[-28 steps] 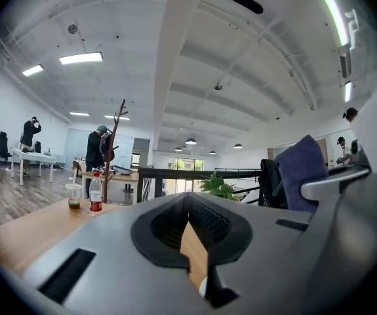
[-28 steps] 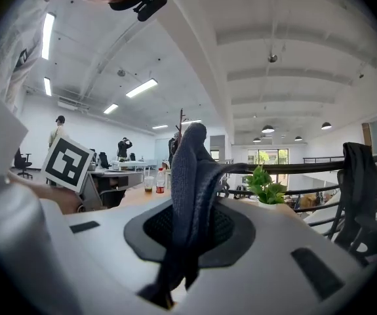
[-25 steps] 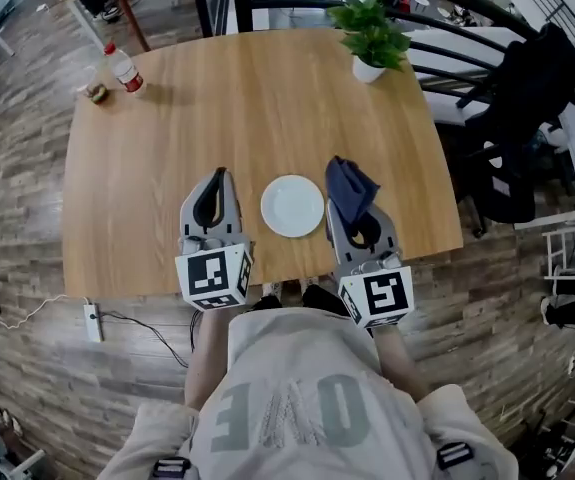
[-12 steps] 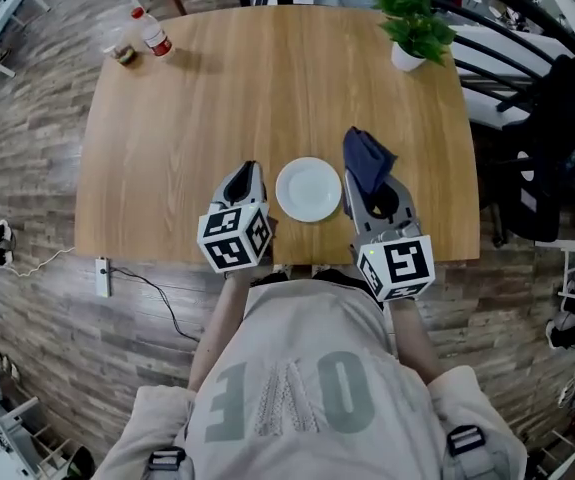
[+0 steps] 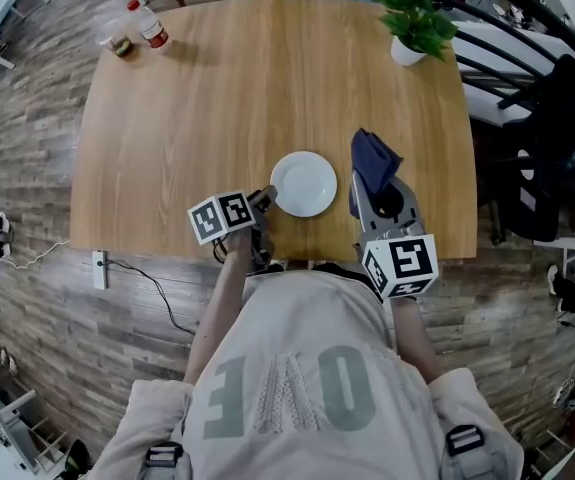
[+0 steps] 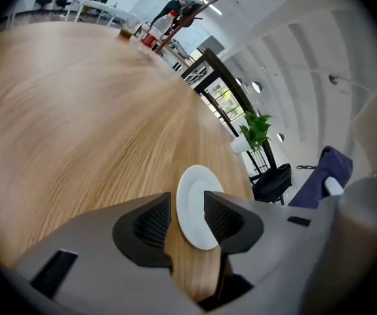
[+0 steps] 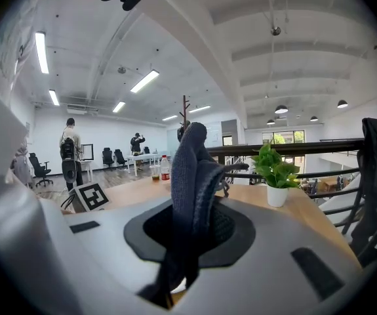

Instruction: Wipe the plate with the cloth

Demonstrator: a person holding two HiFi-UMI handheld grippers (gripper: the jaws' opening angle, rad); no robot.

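A round white plate [image 5: 304,183] lies near the front edge of the wooden table [image 5: 197,118]. My left gripper [image 5: 263,200] is low at the plate's left rim and rolled onto its side. In the left gripper view its jaws are opening, with the near rim of the plate [image 6: 198,205] between them; the pads do not press on it. My right gripper [image 5: 377,193] stays just right of the plate, shut on a dark blue cloth [image 5: 374,160]. That cloth [image 7: 191,176] stands bunched up out of the jaws and hangs down below them.
A potted plant [image 5: 412,18] stands at the table's far right corner. A bottle [image 5: 150,26] and a small jar [image 5: 120,48] stand at the far left corner. A dark chair with clothing [image 5: 557,138] is beside the table on the right. People stand far off in the room.
My left gripper has dropped to the table, rolled onto its side and reached the plate's left rim. The right gripper with the cloth has shifted only slightly.
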